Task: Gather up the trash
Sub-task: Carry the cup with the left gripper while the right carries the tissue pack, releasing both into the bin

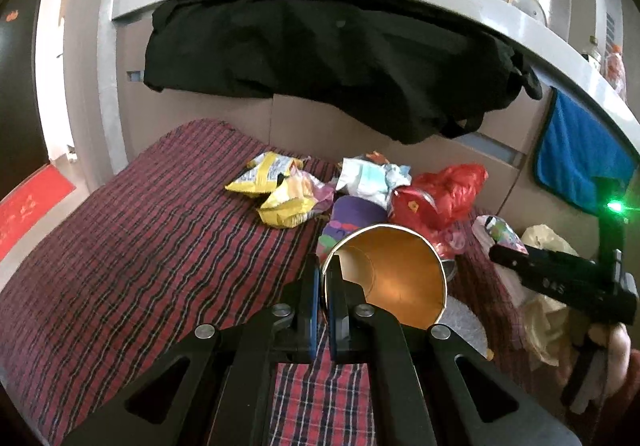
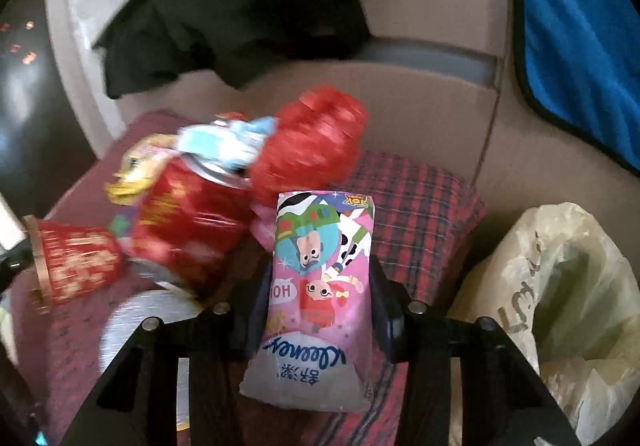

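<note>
Right tongs (image 2: 320, 286) clamp Kleenex "TOY" tissue pack (image 2: 320, 274).

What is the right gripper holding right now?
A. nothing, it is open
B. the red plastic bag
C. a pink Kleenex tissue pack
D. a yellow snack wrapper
C: in the right wrist view the right gripper has a finger on each side of the pink Kleenex tissue pack, above the plaid cloth.

Surface materials on the bed

Woven plaid cloth bedcover (image 1: 140, 246), matt; glossy plastic tissue pack (image 2: 322, 274); paper cup (image 1: 394, 278) with smooth gold lining; shiny metal can (image 2: 192, 222); thin crinkled translucent plastic bag (image 2: 560, 286); plush blue towel (image 1: 576, 150).
</note>
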The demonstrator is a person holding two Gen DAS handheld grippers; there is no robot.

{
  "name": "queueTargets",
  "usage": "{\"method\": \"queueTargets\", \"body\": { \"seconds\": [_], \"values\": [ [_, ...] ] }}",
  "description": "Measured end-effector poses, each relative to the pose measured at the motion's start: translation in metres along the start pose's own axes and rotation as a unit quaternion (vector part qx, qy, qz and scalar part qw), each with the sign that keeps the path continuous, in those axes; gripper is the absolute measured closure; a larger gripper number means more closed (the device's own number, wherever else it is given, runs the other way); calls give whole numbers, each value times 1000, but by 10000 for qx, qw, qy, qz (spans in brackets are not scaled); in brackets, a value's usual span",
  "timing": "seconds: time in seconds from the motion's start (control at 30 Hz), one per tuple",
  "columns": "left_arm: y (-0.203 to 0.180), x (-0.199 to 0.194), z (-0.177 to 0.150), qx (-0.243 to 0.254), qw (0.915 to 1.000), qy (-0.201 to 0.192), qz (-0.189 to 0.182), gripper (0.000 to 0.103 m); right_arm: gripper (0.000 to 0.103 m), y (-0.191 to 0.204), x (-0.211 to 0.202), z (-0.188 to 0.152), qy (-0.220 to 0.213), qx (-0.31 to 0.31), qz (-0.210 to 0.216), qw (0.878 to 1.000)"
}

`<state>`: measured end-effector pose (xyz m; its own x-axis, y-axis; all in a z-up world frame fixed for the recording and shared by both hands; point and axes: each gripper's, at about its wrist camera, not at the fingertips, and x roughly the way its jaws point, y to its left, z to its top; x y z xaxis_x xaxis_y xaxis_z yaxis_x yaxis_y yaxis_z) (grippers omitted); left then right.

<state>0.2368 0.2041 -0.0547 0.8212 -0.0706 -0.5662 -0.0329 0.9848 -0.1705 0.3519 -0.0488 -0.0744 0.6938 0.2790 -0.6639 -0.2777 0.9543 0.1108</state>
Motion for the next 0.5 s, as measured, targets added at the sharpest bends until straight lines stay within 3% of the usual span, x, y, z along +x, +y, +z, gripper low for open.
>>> {"method": "queueTargets", "body": {
  "seconds": [0.27, 0.5],
  "values": [
    [-24, -40, 14, 249, 9982, -527, 163, 100, 62, 19, -44, -2, -301, -297, 256, 9988],
    [-46, -74, 25, 434, 9941, -956, 255, 100, 62, 21, -82, 1, -681, -478, 191, 9963]
  ]
}}
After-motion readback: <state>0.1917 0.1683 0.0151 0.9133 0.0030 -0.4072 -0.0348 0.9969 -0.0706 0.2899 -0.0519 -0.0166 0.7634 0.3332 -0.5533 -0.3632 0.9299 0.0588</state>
